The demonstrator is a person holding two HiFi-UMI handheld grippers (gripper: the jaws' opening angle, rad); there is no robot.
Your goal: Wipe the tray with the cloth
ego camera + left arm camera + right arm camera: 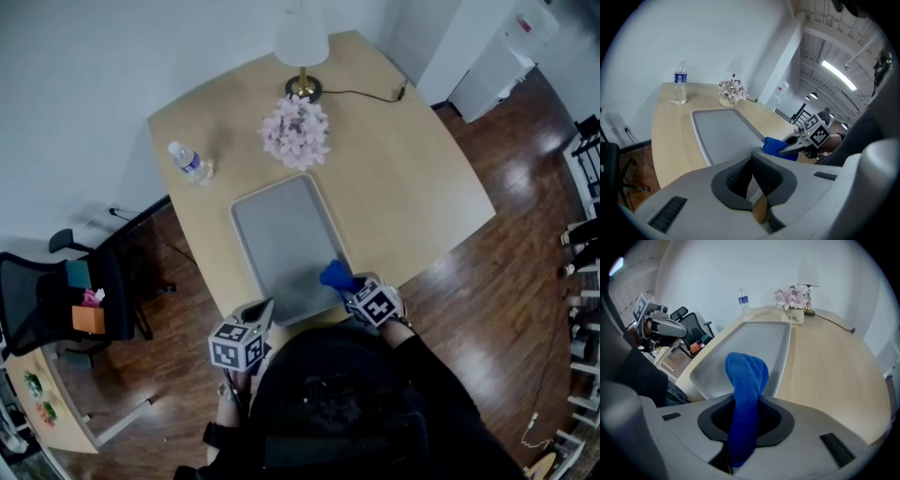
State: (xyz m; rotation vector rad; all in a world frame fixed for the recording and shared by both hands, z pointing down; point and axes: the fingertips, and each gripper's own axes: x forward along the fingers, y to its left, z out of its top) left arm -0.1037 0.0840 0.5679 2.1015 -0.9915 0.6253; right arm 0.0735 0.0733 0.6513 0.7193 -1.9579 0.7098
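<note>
A grey rectangular tray (pixel 281 239) lies empty on the wooden table, its near end at the table's front edge. My right gripper (pixel 349 289) is shut on a blue cloth (pixel 336 275), which hangs over the tray's near right corner. In the right gripper view the cloth (pixel 746 380) stands up between the jaws above the tray (pixel 757 345). My left gripper (pixel 266 307) is at the tray's near left corner, above the table's front edge. Its pads (pixel 740 176) are closed together with nothing between them. The left gripper view shows the tray (pixel 723 133), the cloth (pixel 776 146) and the right gripper (pixel 787 149).
A water bottle (pixel 191 162) stands beyond the tray to the left. A pot of pink flowers (pixel 295 131) and a lamp (pixel 302 47) with its cable stand past the tray's far end. An office chair (pixel 66 291) stands on the floor at the left.
</note>
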